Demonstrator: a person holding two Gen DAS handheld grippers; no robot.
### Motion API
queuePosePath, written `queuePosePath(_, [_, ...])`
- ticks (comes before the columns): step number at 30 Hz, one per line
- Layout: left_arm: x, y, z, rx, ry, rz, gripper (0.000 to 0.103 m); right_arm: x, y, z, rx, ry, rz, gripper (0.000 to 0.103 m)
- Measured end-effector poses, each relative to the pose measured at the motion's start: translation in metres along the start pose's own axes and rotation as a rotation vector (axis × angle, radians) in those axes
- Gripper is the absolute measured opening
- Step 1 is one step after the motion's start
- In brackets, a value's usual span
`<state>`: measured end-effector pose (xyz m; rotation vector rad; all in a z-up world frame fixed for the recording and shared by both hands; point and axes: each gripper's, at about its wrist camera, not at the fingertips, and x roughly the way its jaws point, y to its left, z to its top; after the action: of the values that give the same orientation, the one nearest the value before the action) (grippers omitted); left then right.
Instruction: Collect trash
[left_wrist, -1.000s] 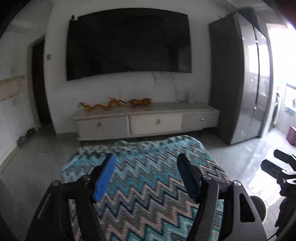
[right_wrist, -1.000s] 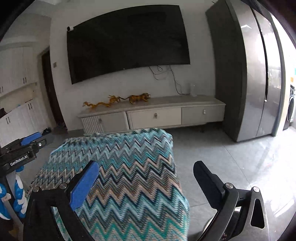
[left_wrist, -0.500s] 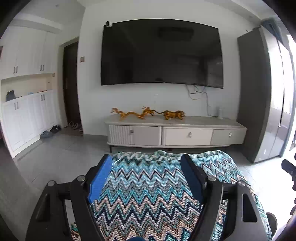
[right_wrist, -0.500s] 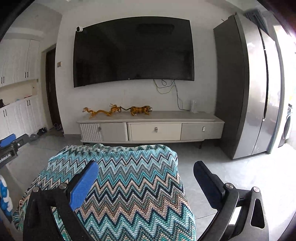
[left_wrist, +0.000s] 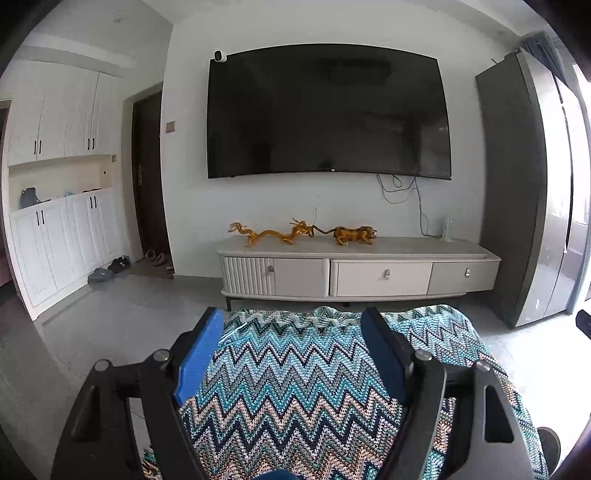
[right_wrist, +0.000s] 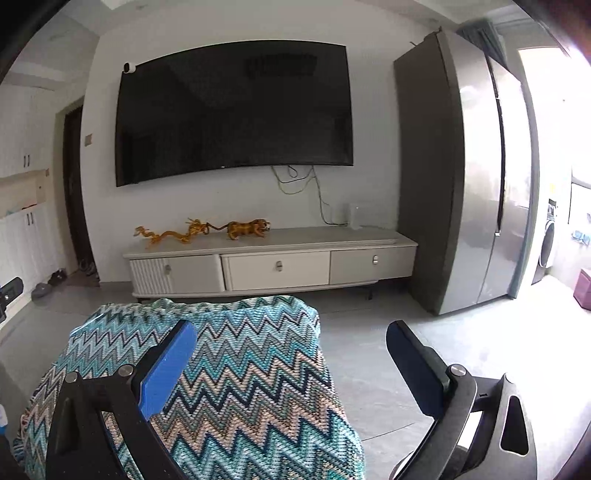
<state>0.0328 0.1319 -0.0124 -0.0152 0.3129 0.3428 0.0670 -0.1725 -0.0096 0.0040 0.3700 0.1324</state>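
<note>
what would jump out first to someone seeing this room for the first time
The big black curved television mounted on the white wall dominates, with two golden animal figurines on the long pale low cabinet beneath it. In the foreground a teal zigzag-patterned knitted blanket covers a surface below the open left hand-held gripper. A tall grey refrigerator stands at the right.
</note>
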Motion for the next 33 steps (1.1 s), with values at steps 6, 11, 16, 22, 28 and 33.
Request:
queuePosePath(6, [0.0,-0.007,0.001,0.008,0.003,-0.009,0.076,-0.002,-0.008,-0.004,0.004,-0.01,-0.03,0.103])
queuePosePath(11, [-0.002,-0.017,0.002,0.026,0.004,-0.015,0.076,-0.001,-0.012,-0.007,0.002,-0.003,-0.051,0.103])
queuePosePath(16, [-0.003,-0.026,-0.001,0.048,0.007,-0.032,0.076,-0.002,-0.02,-0.012,0.016,0.003,-0.063,0.103])
queuePosePath(22, [-0.008,-0.044,-0.006,0.07,0.024,-0.103,0.076,-0.014,-0.032,-0.026,0.022,0.02,-0.097,0.103])
queuePosePath(28, [-0.014,-0.078,-0.017,0.108,0.066,-0.223,0.076,-0.039,-0.048,-0.05,0.018,0.058,-0.171,0.103])
queuePosePath(33, [-0.023,-0.105,-0.024,0.149,0.081,-0.291,0.076,-0.056,-0.065,-0.074,0.034,0.105,-0.211,0.103])
